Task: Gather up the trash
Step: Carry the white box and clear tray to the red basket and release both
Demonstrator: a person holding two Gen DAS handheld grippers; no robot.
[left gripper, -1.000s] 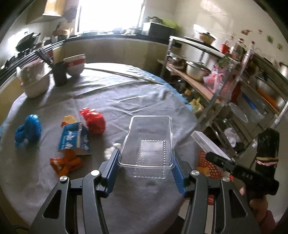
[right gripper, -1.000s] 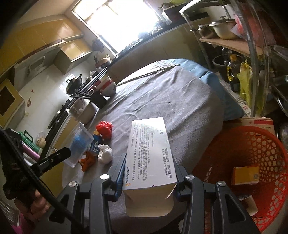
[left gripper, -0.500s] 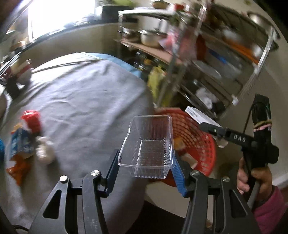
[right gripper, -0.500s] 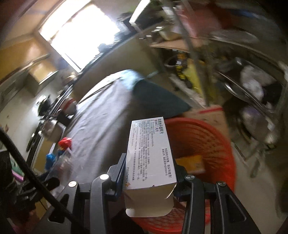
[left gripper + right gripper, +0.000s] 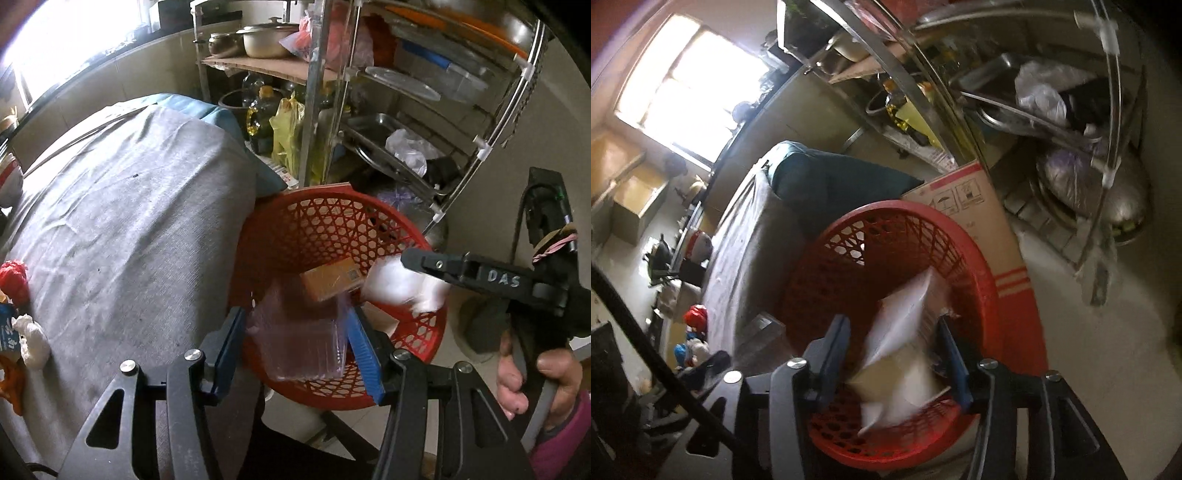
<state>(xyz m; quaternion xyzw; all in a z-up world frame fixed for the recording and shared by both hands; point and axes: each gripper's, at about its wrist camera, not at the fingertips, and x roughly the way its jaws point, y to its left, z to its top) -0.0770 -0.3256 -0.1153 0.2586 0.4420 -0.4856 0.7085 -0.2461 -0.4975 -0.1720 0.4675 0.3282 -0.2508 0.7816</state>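
Observation:
My left gripper [image 5: 295, 312] hangs over the red mesh basket [image 5: 332, 195]. A clear plastic tray [image 5: 303, 343] lies blurred and tilted between its blue pads, with a gap at the left pad, so it looks loose and dropping. My right gripper [image 5: 893, 320] is also above the basket [image 5: 886, 206], and its jaws are opening. The white carton [image 5: 905, 332] between them is smeared and tipped, slipping down free of the pads. In the left wrist view that carton [image 5: 402, 288] falls off the right gripper [image 5: 410, 260]. An orange box [image 5: 330, 280] lies inside the basket.
The grey-clothed table [image 5: 129, 221] borders the basket on the left, with a red wad [image 5: 13, 273], a white wad [image 5: 31, 343] and an orange wrapper [image 5: 11, 380] on it. A metal rack [image 5: 369, 92] and a cardboard box [image 5: 979, 221] stand behind the basket.
Both grippers swung off the table and down over the red basket. The right jaws parted and the white carton came loose. The clear tray slid lower and tilted between the left pads.

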